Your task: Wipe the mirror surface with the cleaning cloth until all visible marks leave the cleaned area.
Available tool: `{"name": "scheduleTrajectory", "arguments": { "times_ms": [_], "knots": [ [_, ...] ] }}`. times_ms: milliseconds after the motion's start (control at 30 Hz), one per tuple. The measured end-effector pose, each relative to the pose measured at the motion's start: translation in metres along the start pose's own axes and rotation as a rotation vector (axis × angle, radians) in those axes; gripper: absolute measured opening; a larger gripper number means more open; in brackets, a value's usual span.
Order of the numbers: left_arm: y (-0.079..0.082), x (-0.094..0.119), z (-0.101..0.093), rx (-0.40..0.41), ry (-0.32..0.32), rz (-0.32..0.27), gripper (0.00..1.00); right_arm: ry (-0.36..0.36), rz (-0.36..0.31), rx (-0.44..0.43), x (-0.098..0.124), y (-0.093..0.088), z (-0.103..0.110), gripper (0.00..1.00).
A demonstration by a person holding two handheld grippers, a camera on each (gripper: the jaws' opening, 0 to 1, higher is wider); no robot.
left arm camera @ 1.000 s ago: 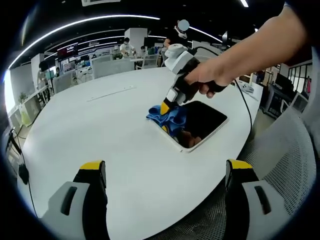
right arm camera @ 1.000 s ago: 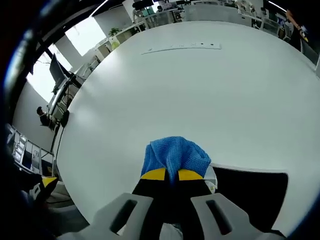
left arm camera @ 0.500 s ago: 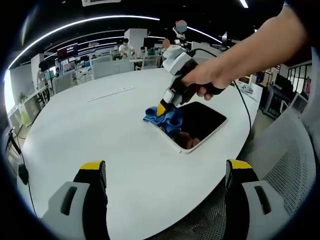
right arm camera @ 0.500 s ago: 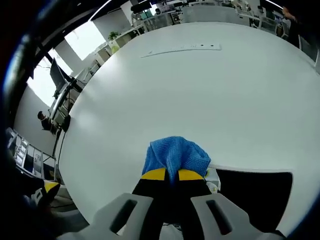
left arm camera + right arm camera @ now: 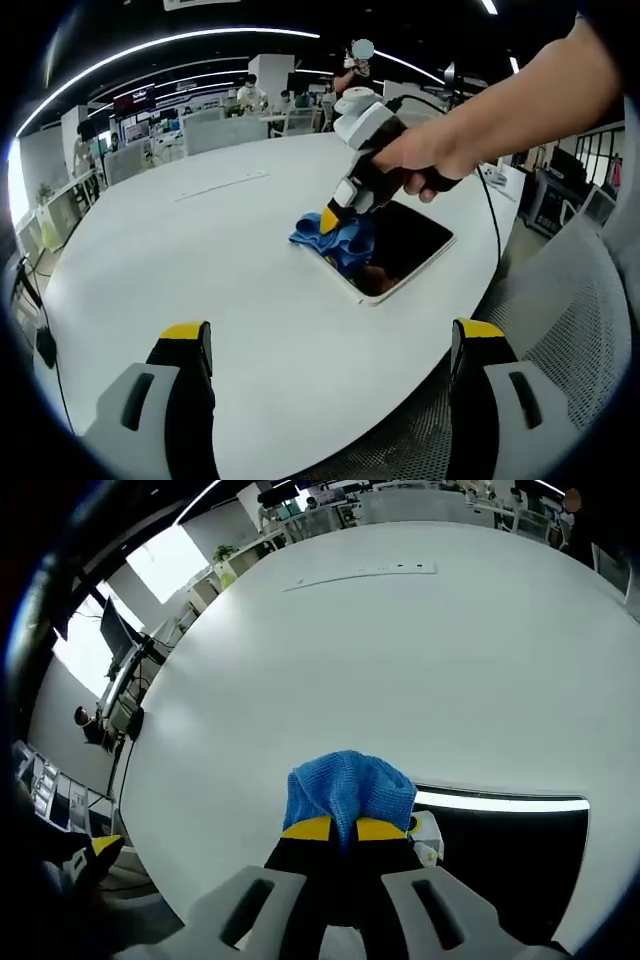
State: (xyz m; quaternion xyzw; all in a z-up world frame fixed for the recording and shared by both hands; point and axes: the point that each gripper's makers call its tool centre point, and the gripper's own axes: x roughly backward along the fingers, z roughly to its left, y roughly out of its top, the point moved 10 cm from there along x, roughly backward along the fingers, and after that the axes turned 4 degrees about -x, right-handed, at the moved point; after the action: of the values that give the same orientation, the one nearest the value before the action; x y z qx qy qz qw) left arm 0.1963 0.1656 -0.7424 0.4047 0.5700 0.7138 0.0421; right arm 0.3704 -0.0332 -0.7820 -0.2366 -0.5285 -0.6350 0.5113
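Note:
A dark rectangular mirror (image 5: 405,245) with a white frame lies flat on the round white table (image 5: 200,260). Bunched at the mirror's near-left corner is a blue cleaning cloth (image 5: 340,238), and my right gripper (image 5: 328,222), held by a person's hand, is shut on it and presses it down. In the right gripper view the cloth (image 5: 348,788) bulges past the yellow-tipped right gripper (image 5: 345,829), with the mirror (image 5: 510,850) dark to the right. My left gripper (image 5: 335,345) hangs open above the table's near edge, holding nothing.
A thin strip (image 5: 222,187) lies on the table's far side. A cable (image 5: 488,215) trails over the right edge. Grey mesh chair (image 5: 570,330) stands at the right. Office desks and people fill the background.
The right gripper with the cloth slid slightly away along the mirror's corner and then came back toward it. The left gripper stayed still.

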Motion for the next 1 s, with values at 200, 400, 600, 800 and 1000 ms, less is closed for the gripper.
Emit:
{"name": "scheduleTrajectory", "arguments": {
  "times_ms": [200,400,600,800,1000],
  "knots": [
    [0.000,0.001,0.000,-0.007,0.003,-0.009,0.99,-0.012,-0.010,0.026,0.004,-0.008,0.004,0.00],
    [-0.002,0.001,0.002,-0.009,0.004,-0.004,0.99,-0.006,0.041,0.052,0.015,-0.026,0.009,0.00],
    [-0.001,-0.001,-0.001,-0.015,-0.009,0.006,0.99,0.013,0.046,0.015,0.014,-0.026,0.007,0.00],
    [0.001,0.001,0.001,-0.015,0.005,-0.013,0.99,-0.012,0.049,0.074,0.011,-0.025,0.011,0.00],
    [0.000,0.000,-0.001,-0.001,-0.018,-0.008,0.99,-0.023,0.037,0.089,0.011,-0.027,0.010,0.00]
  ]
}}
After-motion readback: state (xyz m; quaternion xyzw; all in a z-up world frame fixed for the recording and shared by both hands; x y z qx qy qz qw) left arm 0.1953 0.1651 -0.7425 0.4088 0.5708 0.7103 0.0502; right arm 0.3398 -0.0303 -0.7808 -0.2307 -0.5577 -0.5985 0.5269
